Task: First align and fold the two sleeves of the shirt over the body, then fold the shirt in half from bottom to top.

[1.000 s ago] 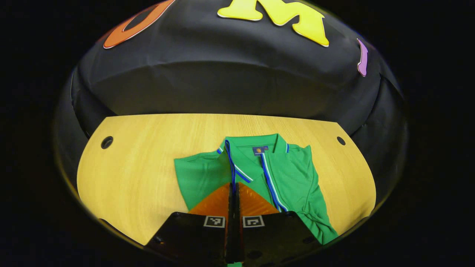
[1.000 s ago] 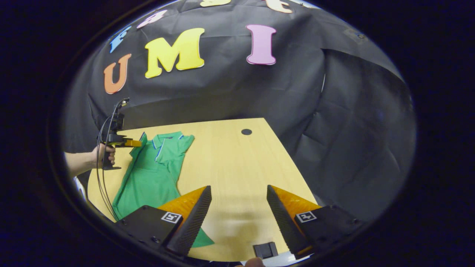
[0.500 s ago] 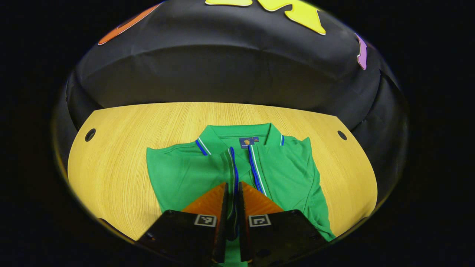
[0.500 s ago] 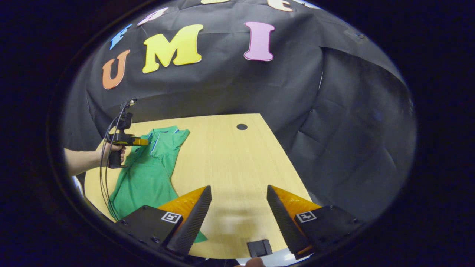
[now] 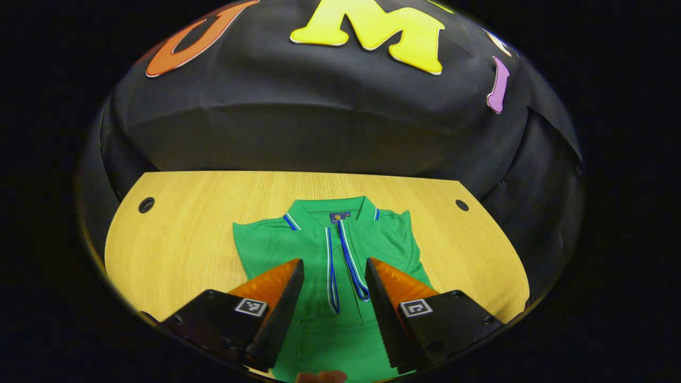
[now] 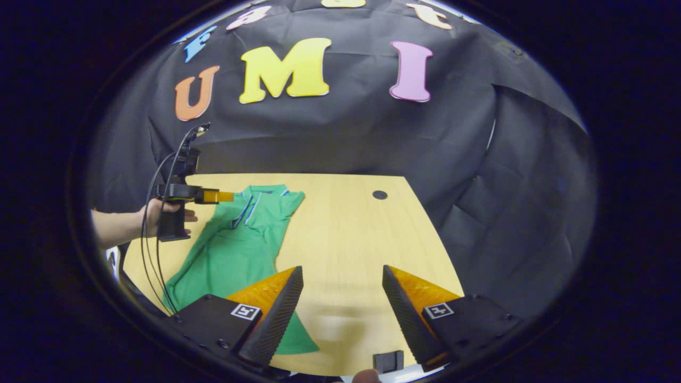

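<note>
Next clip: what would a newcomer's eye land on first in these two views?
The bright green shirt, lying collar toward the booth wall on the pale wooden table, with blue-and-white trim down its front. In the left gripper view the left gripper hangs open over the shirt's chest. In the right gripper view the right gripper is open above bare table beside the shirt, and a hand holds the other gripper at the collar.
</note>
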